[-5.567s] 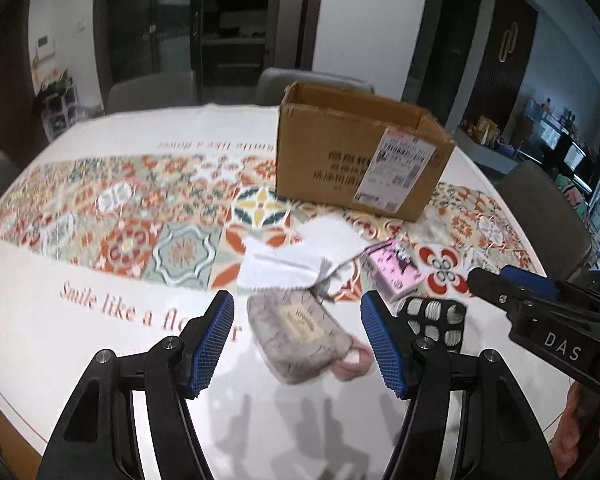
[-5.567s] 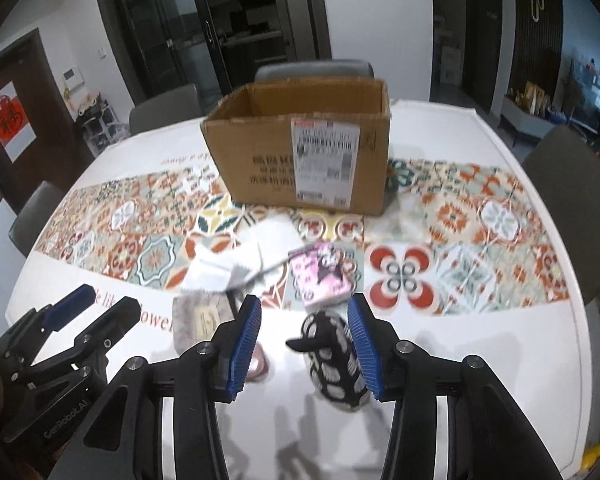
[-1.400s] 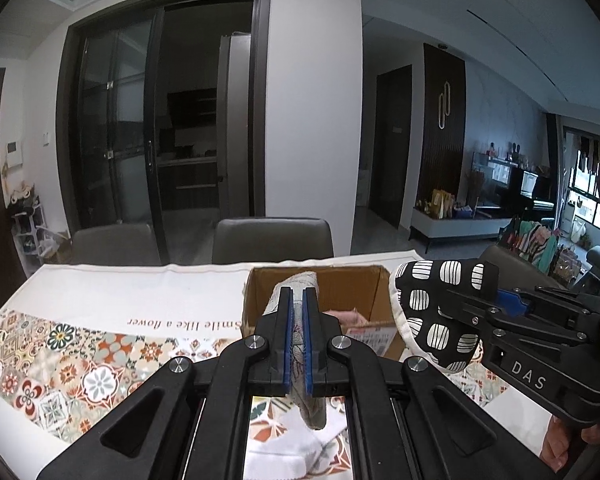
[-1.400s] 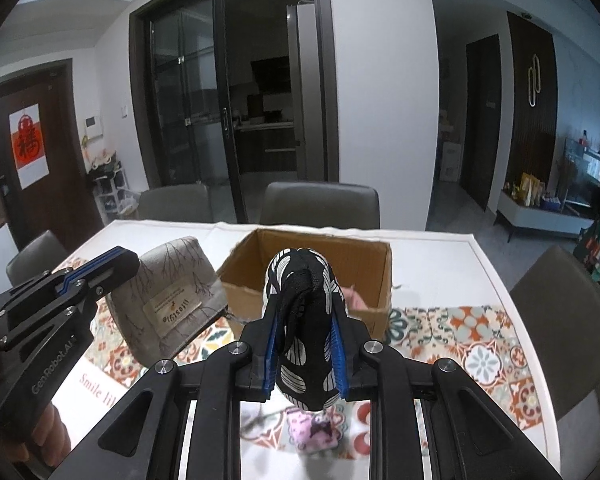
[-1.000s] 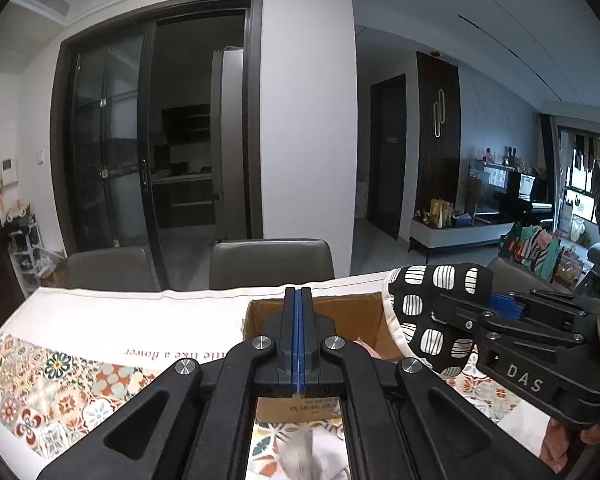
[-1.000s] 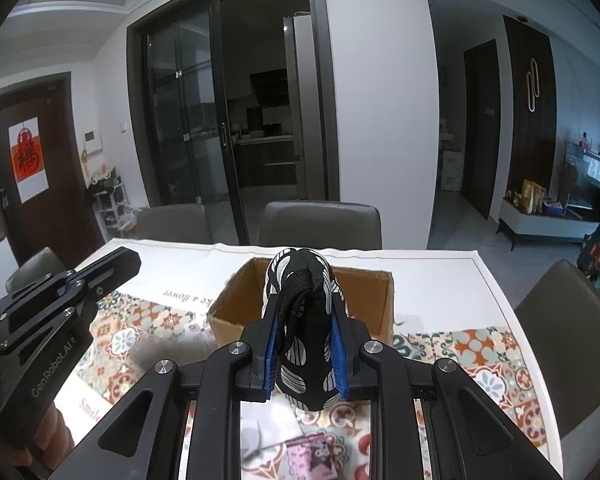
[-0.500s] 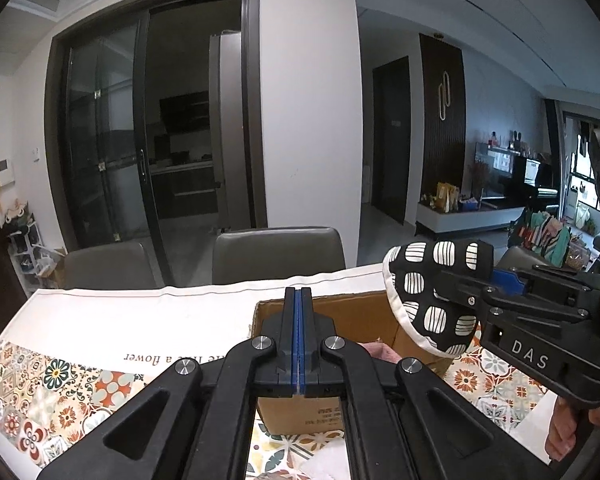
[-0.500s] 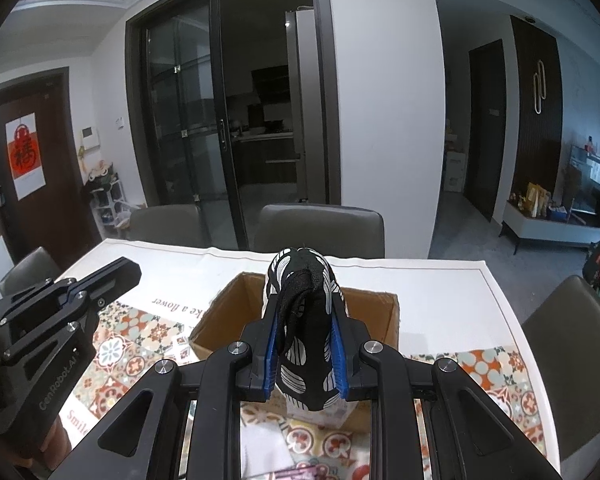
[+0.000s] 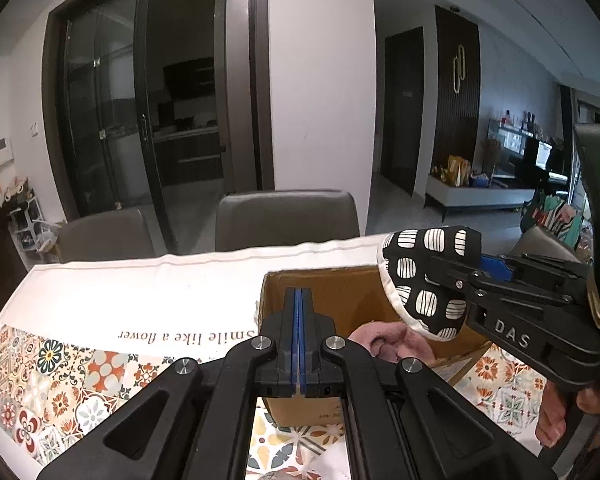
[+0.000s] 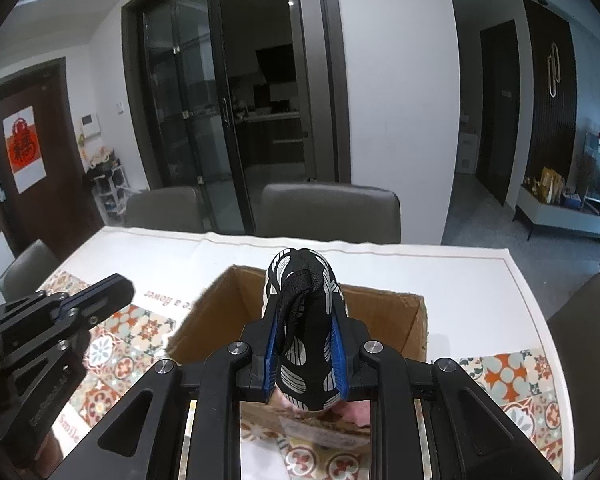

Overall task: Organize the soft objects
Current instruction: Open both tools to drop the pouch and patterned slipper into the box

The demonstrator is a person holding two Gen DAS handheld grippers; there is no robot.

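Tabletop (image 9: 112, 300), patterned cloth, text strip across it. Cardboard box (image 10: 384, 320) open-topped, dead ahead at 12 o'clock in both wrist views; pink soft item (image 9: 392, 342) already lying inside.

Right tool (image 10: 305, 354): jaws clamped on black-and-white patterned pouch (image 10: 306, 344), nothing else held. Pouch long axis runs up along the fingers, top poking past the tips. It hangs over the box's near wall, box mouth just beyond at 12. Judgement: right hand is the one to act, small push forward, then release into the box.

Left tool (image 9: 297, 336): pads fully together, nothing between them, parked at the box's left side.
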